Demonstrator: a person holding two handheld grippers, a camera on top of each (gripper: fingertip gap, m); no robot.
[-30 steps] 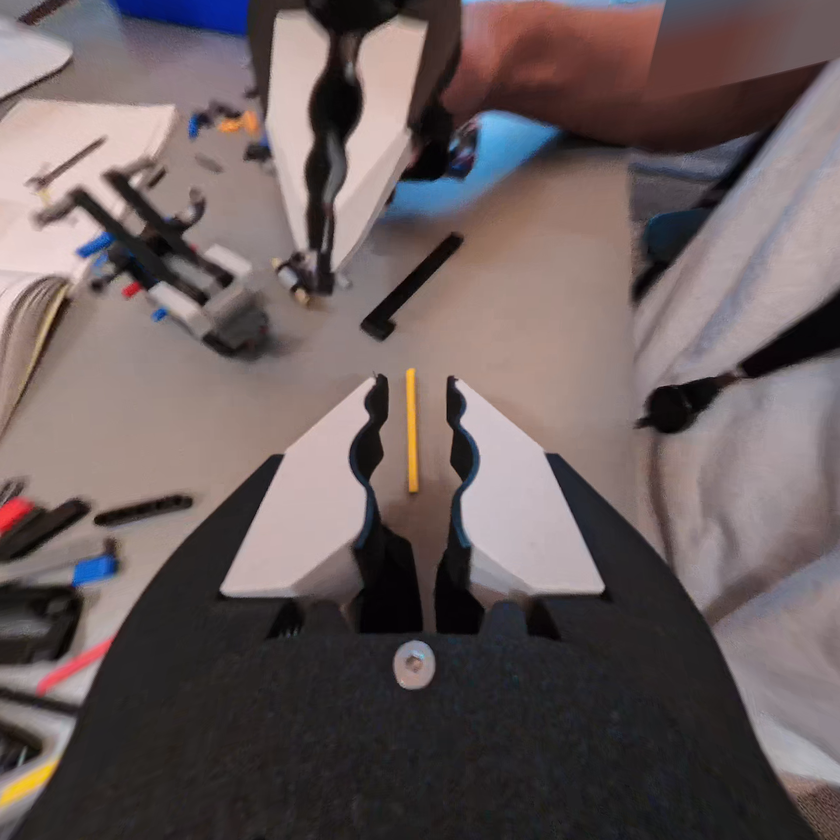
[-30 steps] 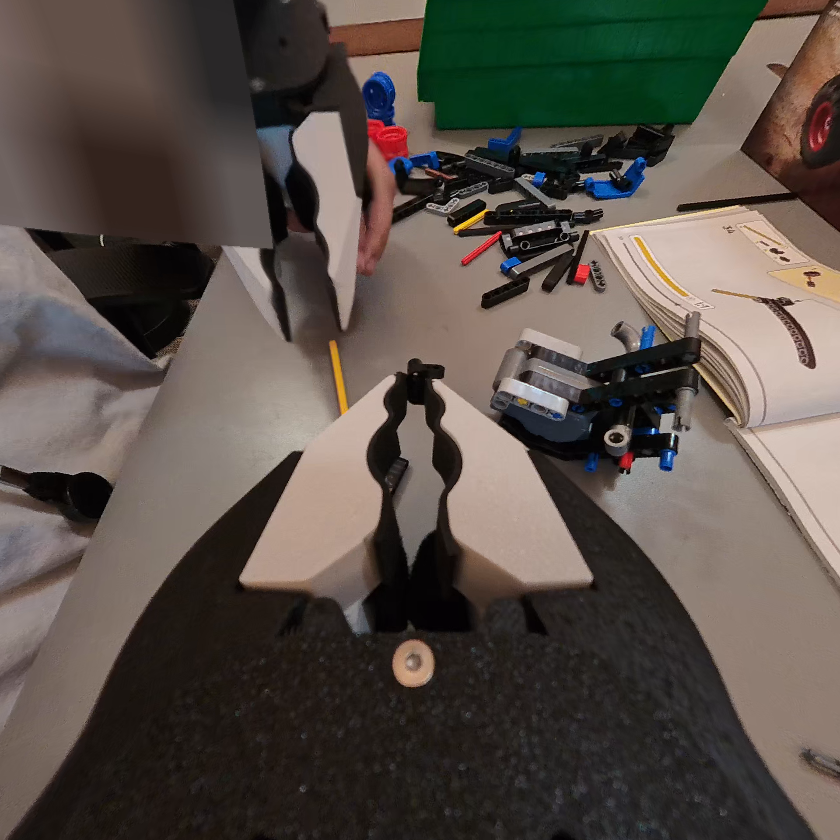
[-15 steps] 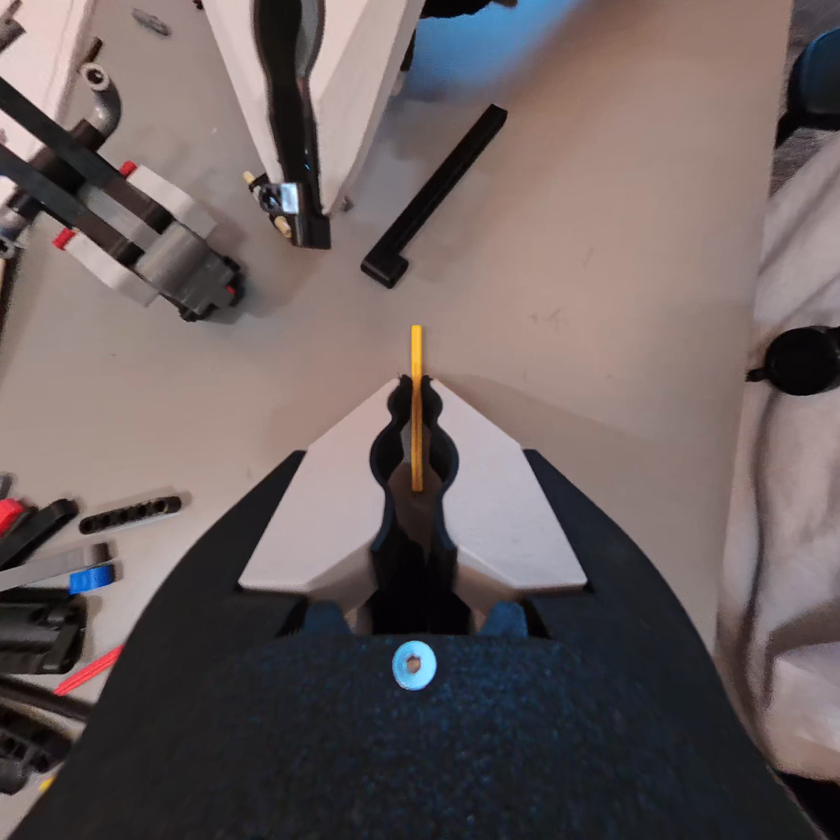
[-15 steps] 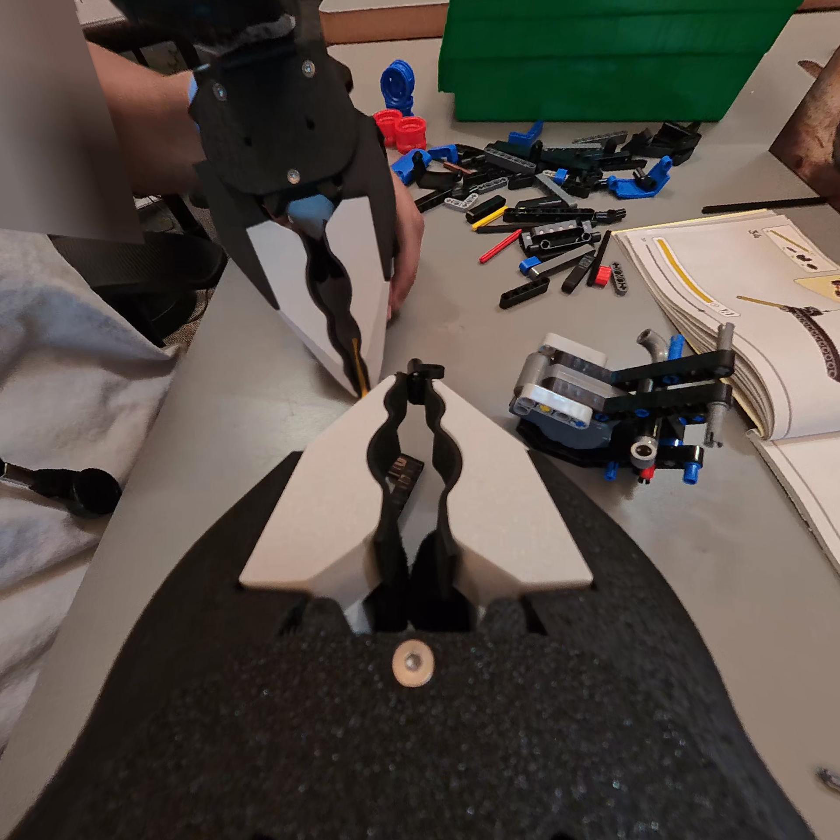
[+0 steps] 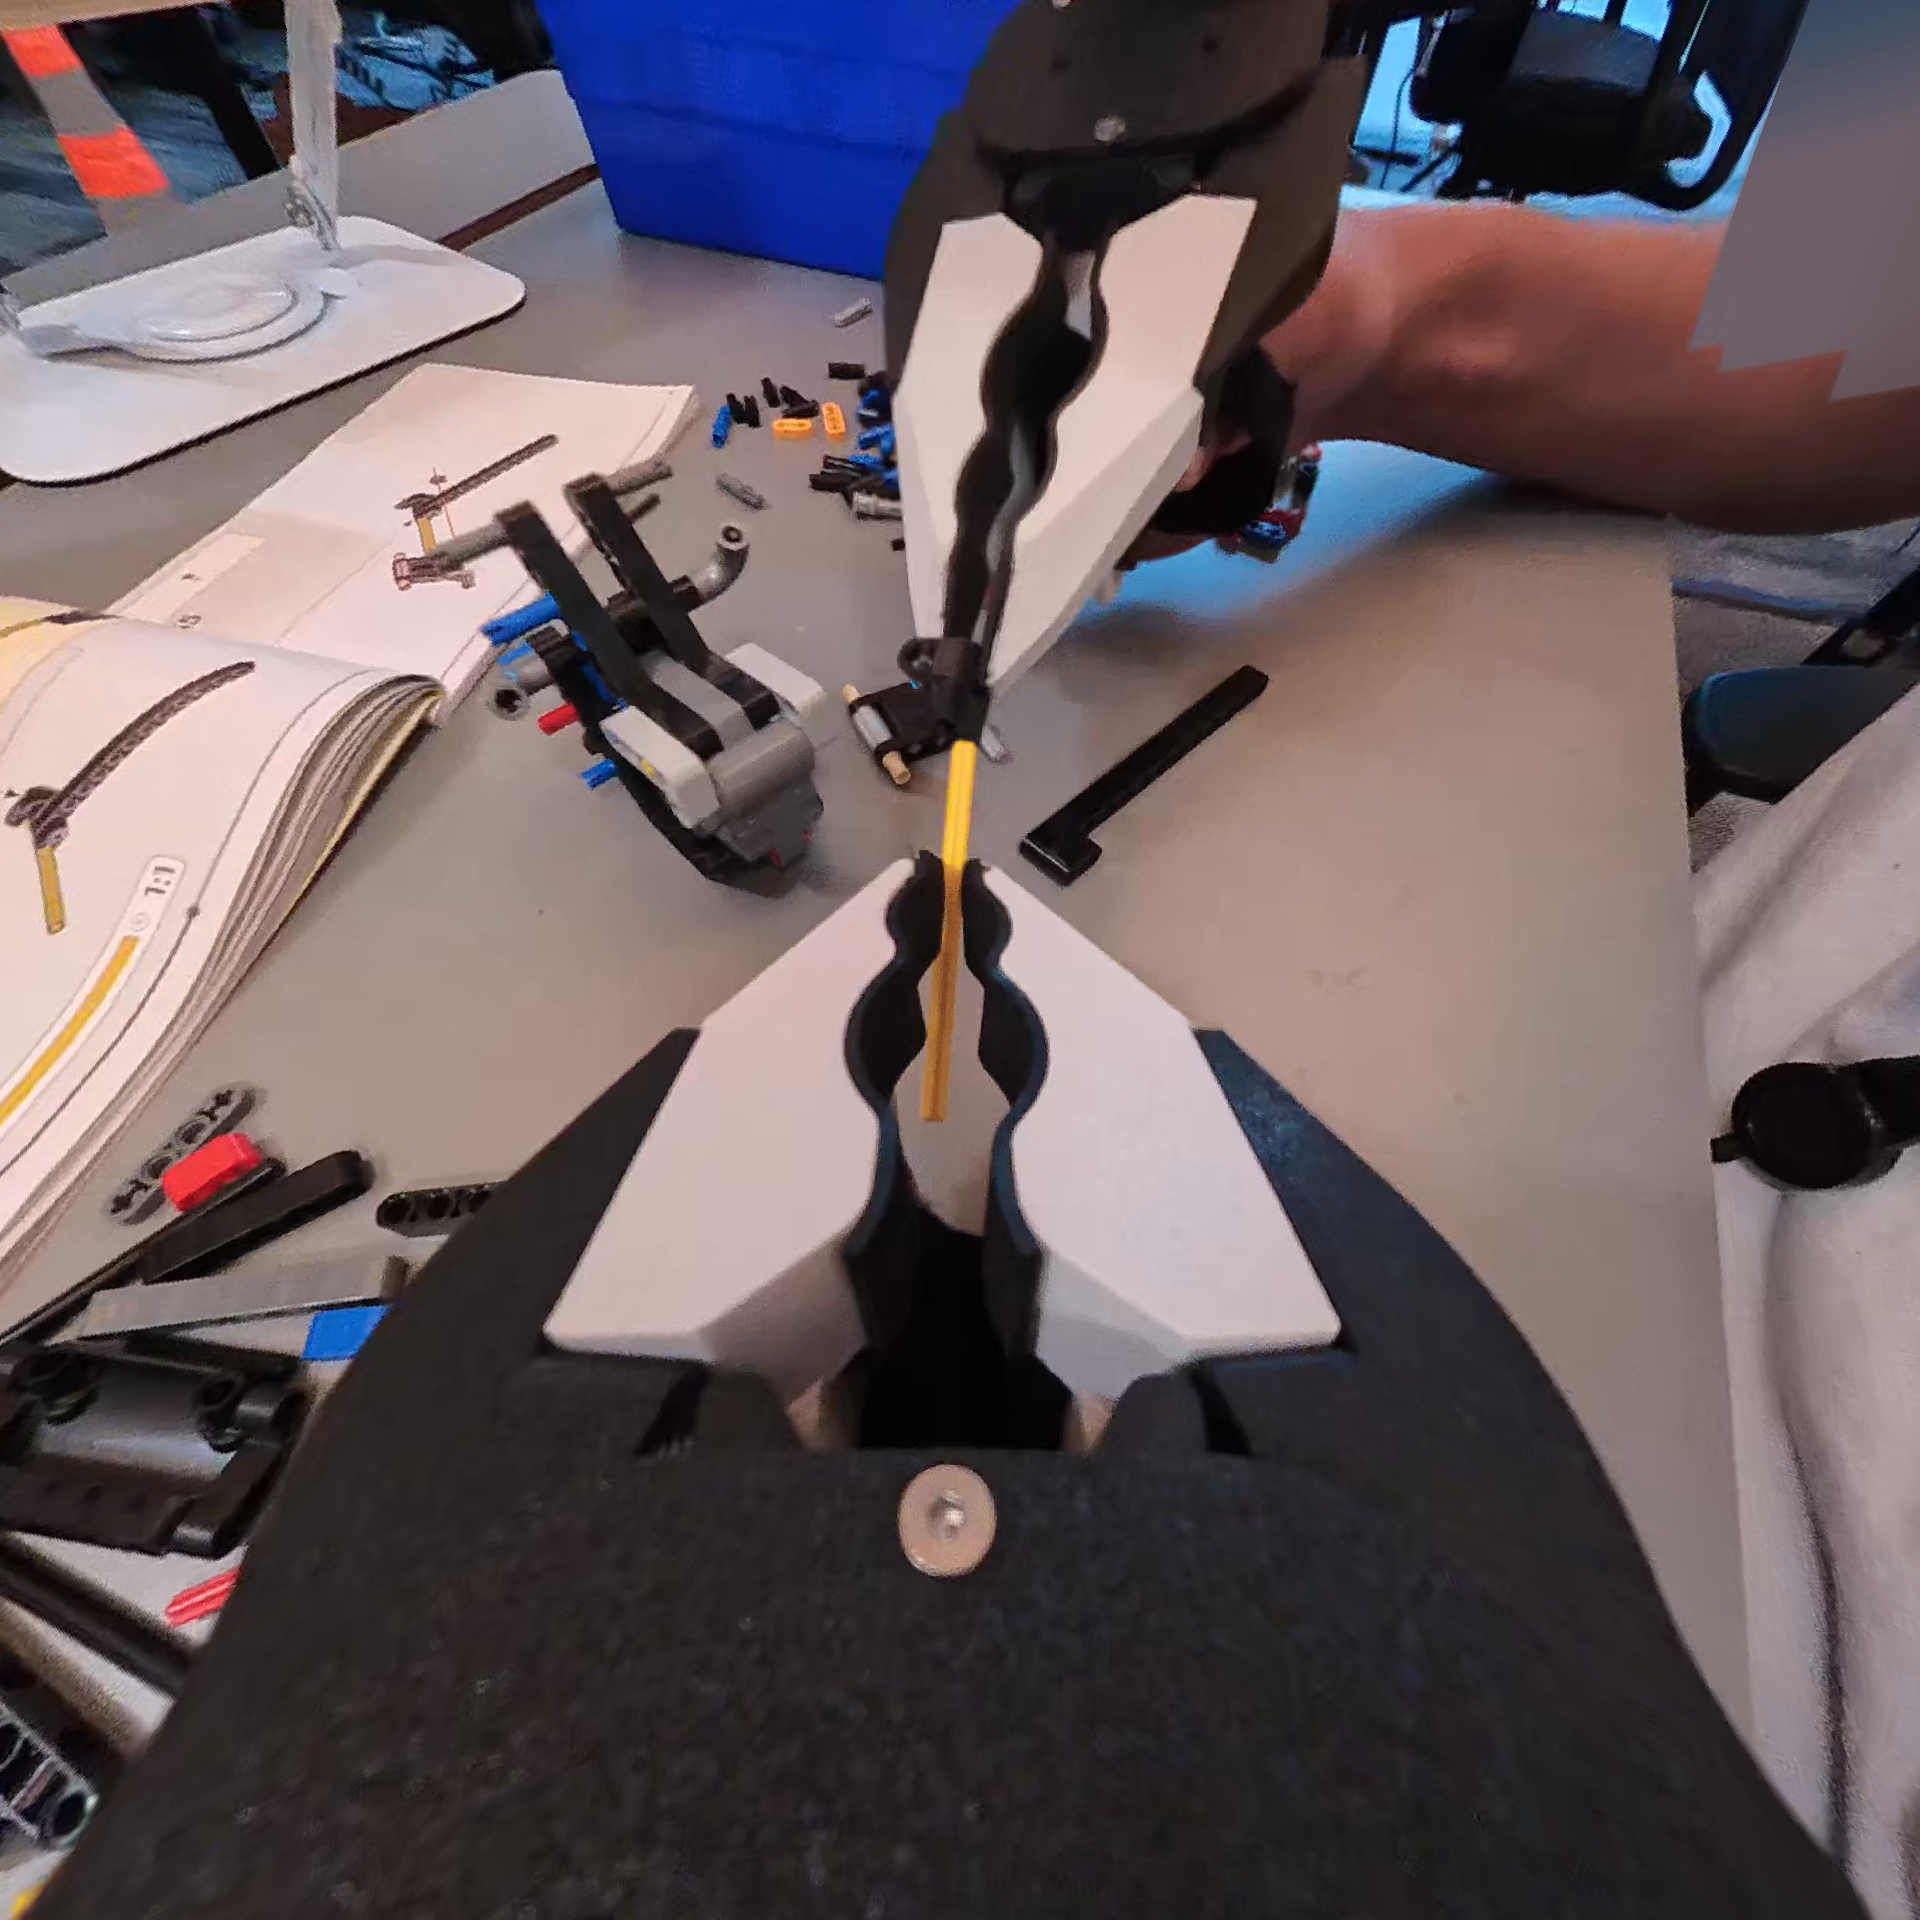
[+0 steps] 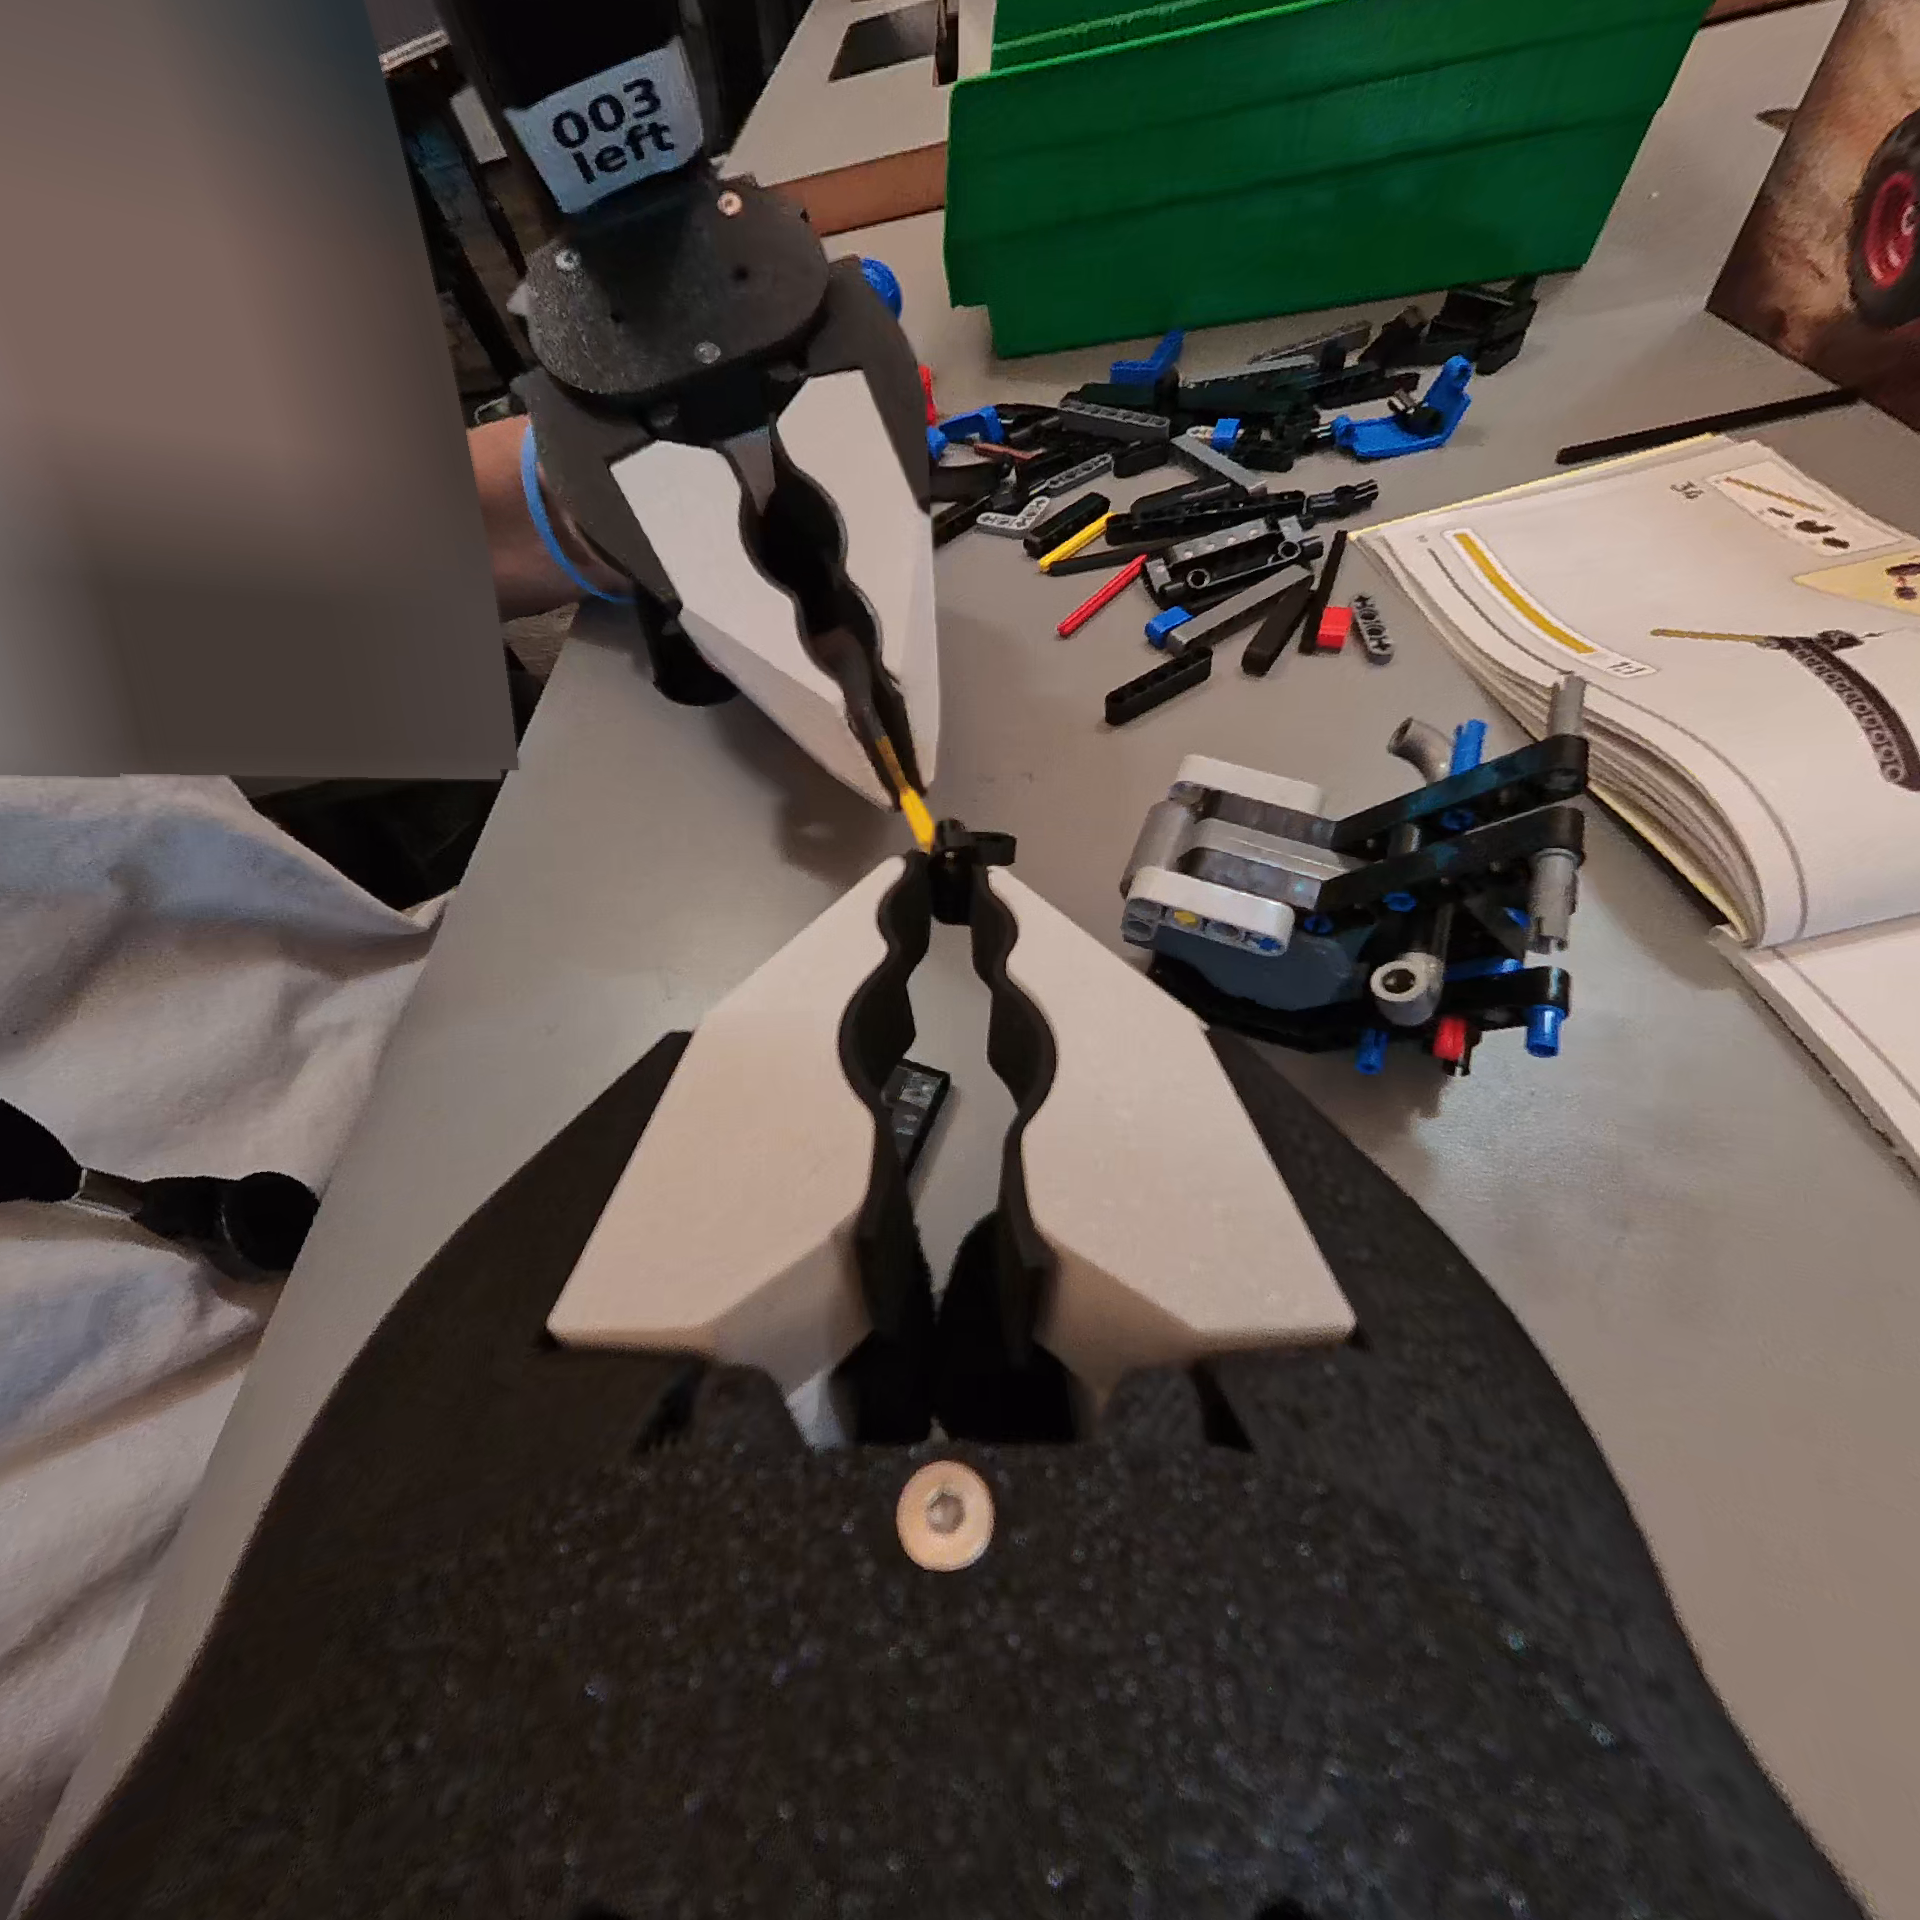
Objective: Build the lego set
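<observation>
Meeting: yellow axle [image 5: 948, 940] in left gripper [image 5: 943, 868], black connector [image 6: 961, 854] in right gripper [image 6: 948, 868]

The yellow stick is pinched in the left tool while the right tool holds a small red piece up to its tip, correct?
Nearly: the small piece in the right tool is black, as the right wrist view shows. The left tool does pinch the yellow stick.

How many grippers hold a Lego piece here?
2: the left gripper pinches a yellow axle; the right gripper pinches a small black connector.
</observation>
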